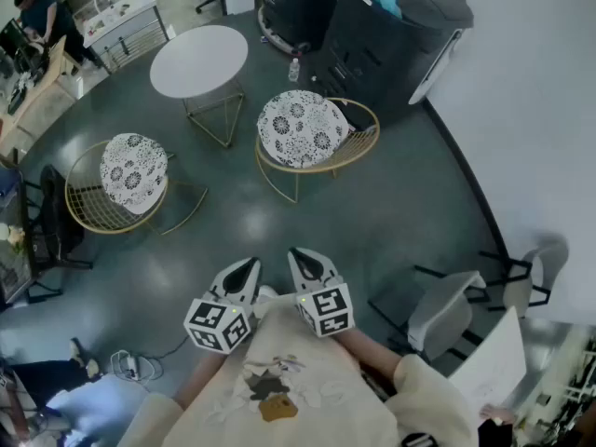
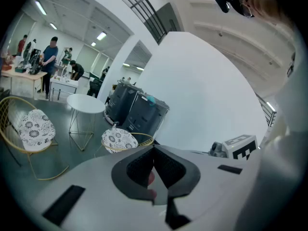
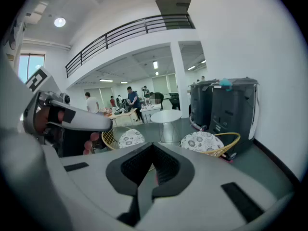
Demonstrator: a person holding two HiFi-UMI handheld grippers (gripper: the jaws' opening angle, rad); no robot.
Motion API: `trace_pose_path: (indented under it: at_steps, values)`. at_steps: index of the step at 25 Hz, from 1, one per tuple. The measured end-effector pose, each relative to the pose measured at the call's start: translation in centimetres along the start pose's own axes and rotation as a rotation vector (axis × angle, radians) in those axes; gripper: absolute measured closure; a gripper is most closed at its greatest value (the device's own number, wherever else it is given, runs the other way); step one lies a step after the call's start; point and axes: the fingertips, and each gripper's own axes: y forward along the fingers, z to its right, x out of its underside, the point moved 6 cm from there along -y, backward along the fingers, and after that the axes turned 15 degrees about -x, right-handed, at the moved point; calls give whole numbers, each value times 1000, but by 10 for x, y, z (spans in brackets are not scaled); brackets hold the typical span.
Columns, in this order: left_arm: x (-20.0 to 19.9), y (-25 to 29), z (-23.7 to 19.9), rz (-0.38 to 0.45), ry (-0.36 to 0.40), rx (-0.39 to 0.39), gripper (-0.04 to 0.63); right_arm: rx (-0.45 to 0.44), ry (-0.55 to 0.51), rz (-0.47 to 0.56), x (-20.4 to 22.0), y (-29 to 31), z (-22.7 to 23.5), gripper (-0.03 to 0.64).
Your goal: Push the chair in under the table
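Left claw (image 1: pixel 244 276) and right claw (image 1: pixel 310 266): both pressed together, empty. One chair (image 1: pixel 303 130) well ahead, beside counter (image 1: pixel 198 60), not under it. Second chair (image 1: pixel 132 170) ahead-left; which is meant unclear. Risk: high push on rim could tip wire frame; legs could snag counter legs.

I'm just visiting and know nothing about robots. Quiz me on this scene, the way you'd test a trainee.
1. True or false: the left gripper and the right gripper are touching the right-hand chair.
2. How does the left-hand chair stand relative to the round table? A. pushed under it B. apart from it C. stacked on it
3. Fill in: the round table's top is ____ in colour.
Key: 1 false; 2 B; 3 white.
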Motion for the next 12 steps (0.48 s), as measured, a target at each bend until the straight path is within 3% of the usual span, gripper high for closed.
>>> trace_pose_path:
  at_steps: [5, 8, 12]
  values:
    - [-3, 37, 48, 9, 74, -38, 586, 67, 54, 65, -5, -43, 66, 609]
    - [6, 42, 63, -15, 102, -42, 586, 73, 108, 55, 7, -56, 70, 610]
    - [5, 61, 85, -23, 119, -19, 586, 90, 70, 60, 5, -72, 84, 610]
